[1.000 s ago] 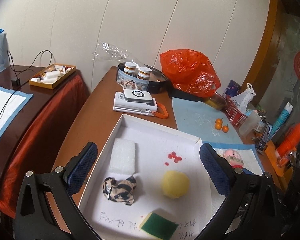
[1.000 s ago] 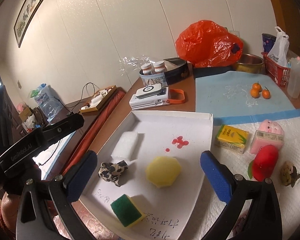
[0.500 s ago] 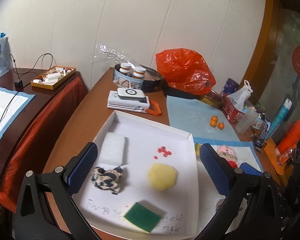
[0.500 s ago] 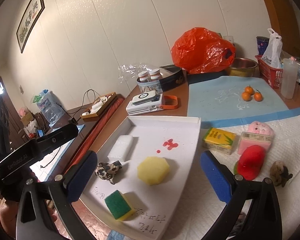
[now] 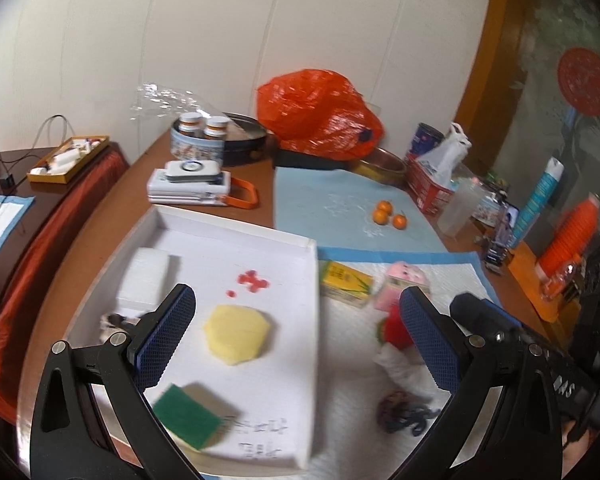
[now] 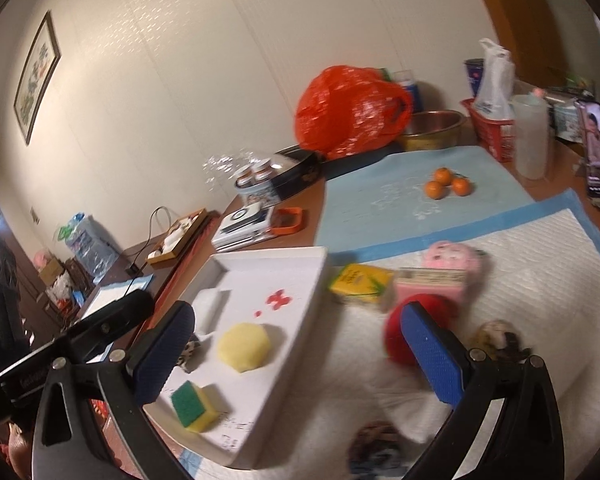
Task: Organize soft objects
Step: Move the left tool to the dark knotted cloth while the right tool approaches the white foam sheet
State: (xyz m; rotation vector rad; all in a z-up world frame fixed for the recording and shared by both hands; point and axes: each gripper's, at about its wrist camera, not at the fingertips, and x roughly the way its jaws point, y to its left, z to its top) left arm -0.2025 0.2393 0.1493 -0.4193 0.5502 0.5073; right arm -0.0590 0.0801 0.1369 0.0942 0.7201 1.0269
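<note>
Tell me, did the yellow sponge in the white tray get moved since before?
No. The yellow sponge sits in the white tray just below the red marks, exactly as earlier; only the cameras shifted.

Left wrist view looking forward and down from close above the table, white tray (image 5: 236, 236) toward 9 o'clock, right wrist view from further right, tray (image 6: 284, 256) at 8 o'clock, both sharing tray, yellow sponge (image 5: 238, 334) (image 6: 244, 346), orange bag (image 5: 316, 114) (image 6: 350, 112) at 12 o'clock
</note>
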